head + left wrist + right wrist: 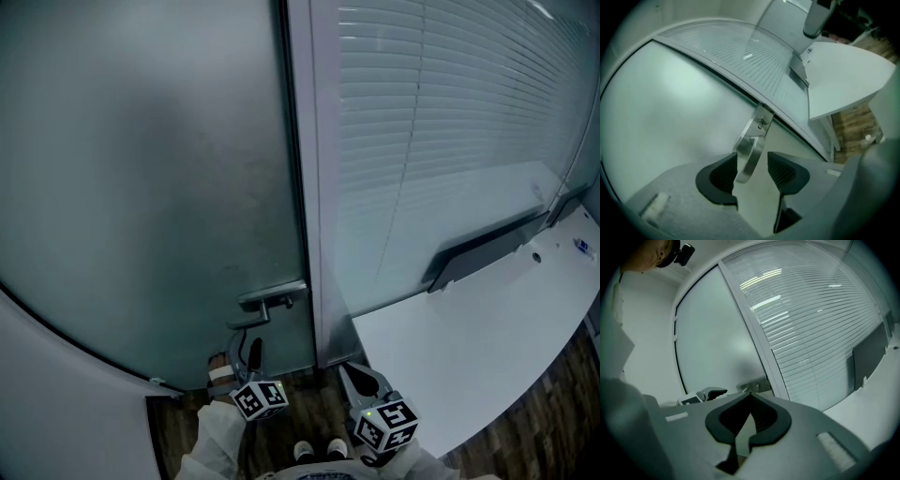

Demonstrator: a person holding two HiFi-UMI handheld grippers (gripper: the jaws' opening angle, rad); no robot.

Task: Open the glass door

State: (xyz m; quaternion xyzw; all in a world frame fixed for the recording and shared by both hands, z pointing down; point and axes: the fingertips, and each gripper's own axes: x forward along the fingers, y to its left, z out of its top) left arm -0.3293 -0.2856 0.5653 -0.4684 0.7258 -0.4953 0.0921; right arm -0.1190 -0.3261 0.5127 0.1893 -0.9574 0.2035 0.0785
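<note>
Door: frosted glass door (141, 187), left of the window blinds (441, 122).
Handle: metal lever (749, 157) at the door's right edge.
Left gripper (752, 171): fingers released and spread wide, with the lever's end between them, not clamped.
Right gripper (750, 397): fingers clenched on nothing, near the white worktop (487, 328).

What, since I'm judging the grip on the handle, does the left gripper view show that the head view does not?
Only the left gripper view: the left gripper's jaws stand apart with the tip of the door handle between them, the pads not closed on it. Only the head view: the right gripper with its marker cube, clear of the door, and the person's shoes. Both: the frosted glass door, the handle, the blinds and the white desk.
</note>
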